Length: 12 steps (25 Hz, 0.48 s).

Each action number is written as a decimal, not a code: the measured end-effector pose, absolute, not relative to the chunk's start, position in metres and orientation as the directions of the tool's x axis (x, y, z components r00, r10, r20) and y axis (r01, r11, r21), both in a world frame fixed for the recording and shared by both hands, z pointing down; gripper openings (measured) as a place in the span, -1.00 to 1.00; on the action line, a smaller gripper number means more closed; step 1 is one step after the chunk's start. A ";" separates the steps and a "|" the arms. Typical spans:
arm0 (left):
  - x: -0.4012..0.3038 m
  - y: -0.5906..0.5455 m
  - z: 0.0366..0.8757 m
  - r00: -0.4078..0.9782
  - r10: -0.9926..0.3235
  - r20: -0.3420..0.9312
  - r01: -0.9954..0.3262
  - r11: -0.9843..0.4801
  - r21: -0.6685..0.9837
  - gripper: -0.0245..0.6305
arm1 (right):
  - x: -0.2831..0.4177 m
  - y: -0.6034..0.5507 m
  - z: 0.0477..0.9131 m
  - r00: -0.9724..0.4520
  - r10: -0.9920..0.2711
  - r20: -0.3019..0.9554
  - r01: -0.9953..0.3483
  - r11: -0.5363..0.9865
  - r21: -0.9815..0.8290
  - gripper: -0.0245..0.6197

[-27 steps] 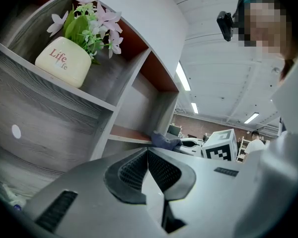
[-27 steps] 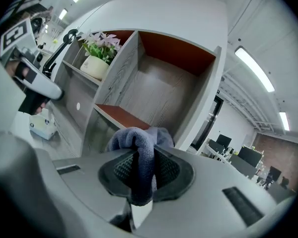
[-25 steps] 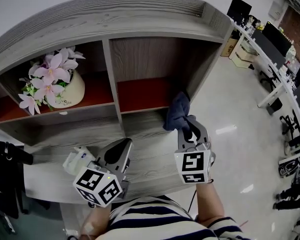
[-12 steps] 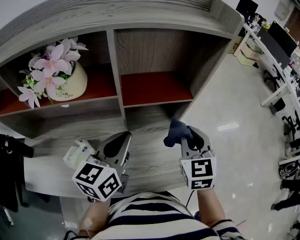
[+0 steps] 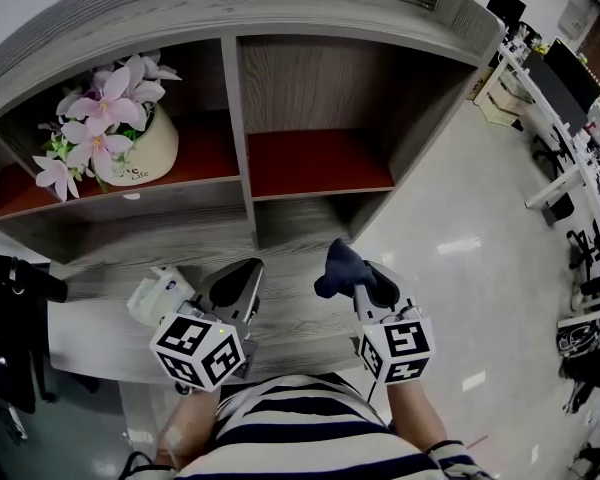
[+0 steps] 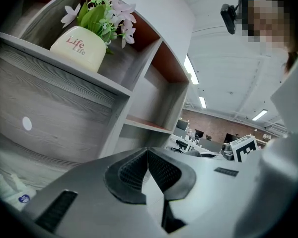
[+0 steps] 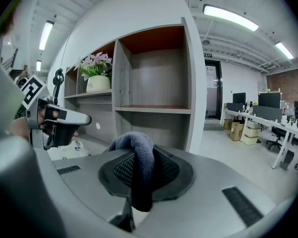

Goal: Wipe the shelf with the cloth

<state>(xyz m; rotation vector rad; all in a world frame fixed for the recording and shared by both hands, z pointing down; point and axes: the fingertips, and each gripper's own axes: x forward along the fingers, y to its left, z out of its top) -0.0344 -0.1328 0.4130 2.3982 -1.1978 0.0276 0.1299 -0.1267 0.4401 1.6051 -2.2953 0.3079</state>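
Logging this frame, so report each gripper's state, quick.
Left gripper: shut, nothing between its jaws.
Right gripper: shut on the cloth.

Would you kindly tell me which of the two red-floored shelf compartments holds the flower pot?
The left compartment: the cream pot of pink flowers stands on its red floor, while the right compartment shows only bare red floor.
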 end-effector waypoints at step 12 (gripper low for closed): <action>-0.045 -0.123 0.440 0.608 -0.742 0.281 -0.775 -0.480 0.411 -0.87 | 0.116 -0.121 0.448 -0.373 -0.847 0.380 -0.927 0.360 -0.107 -0.76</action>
